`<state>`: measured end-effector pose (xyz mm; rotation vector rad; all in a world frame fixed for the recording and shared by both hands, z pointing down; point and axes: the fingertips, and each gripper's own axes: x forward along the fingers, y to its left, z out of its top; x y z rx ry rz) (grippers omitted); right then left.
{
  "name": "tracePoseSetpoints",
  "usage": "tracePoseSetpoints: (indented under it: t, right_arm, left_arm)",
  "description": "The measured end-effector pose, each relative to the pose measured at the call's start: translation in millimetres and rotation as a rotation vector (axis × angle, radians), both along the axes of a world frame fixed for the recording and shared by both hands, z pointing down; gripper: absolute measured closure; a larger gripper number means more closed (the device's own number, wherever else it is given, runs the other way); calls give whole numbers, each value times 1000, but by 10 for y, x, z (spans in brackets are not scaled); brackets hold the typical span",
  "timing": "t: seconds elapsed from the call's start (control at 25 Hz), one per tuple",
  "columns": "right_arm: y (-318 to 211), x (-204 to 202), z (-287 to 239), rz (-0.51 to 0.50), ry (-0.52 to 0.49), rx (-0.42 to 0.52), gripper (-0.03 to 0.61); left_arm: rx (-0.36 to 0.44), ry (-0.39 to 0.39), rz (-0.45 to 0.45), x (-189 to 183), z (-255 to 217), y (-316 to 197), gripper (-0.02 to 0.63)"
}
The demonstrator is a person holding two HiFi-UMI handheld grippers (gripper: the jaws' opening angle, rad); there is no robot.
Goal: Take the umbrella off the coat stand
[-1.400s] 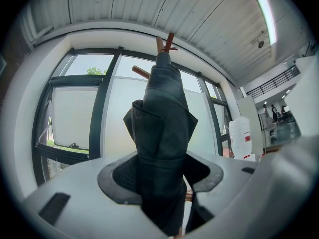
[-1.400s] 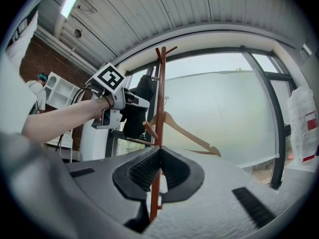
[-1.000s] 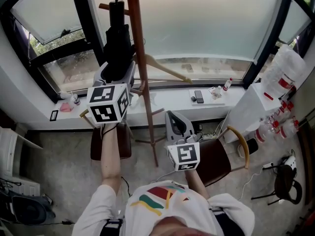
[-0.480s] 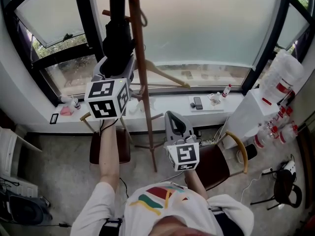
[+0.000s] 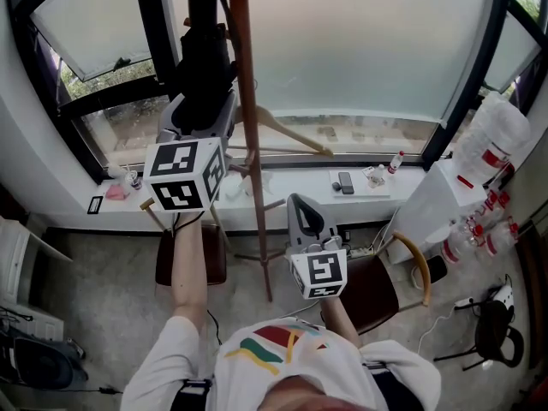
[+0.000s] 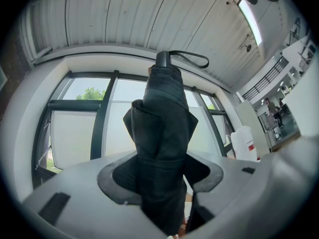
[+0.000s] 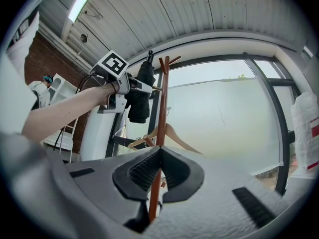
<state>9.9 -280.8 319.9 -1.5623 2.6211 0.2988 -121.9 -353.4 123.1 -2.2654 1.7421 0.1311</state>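
The umbrella, folded into a black bundle, stands upright between the fingers of the left gripper. They stand wide but closed on its lower half, the cloth bulging above the pads. Its cap and wrist strap rise well above the fingertips, and in the left gripper view the loop hangs against the ceiling with no peg through it (whether it is fully clear of the stand we cannot tell). Just beside those fingers, to their right, runs the pole of the coat stand, with a wooden coat hanger hooked lower down and the window behind. We judge the umbrella light, soft outside and stiff within: the cloth folds squash and may slide under the pads, while the ribs and shaft give something firm to bite on. So the middle of the bundle is the place to hold, as now, not the loose strap, which could snag on a peg. The right gripper hangs lower, its fingers closed tip to tip on nothing, the pole beyond them.
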Motion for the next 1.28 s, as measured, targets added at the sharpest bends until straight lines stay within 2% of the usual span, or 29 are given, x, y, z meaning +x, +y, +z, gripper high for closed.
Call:
tracePoseSetpoints:
  t: [0.76, 1.28]
  right_arm:
    - [4, -147, 146, -53, 5, -29, 578]
    - [28, -240, 273, -69, 18, -61, 578]
  left_arm:
    - [18, 32, -19, -67, 392, 388, 373]
    - [65, 113, -19, -173, 933, 617, 372]
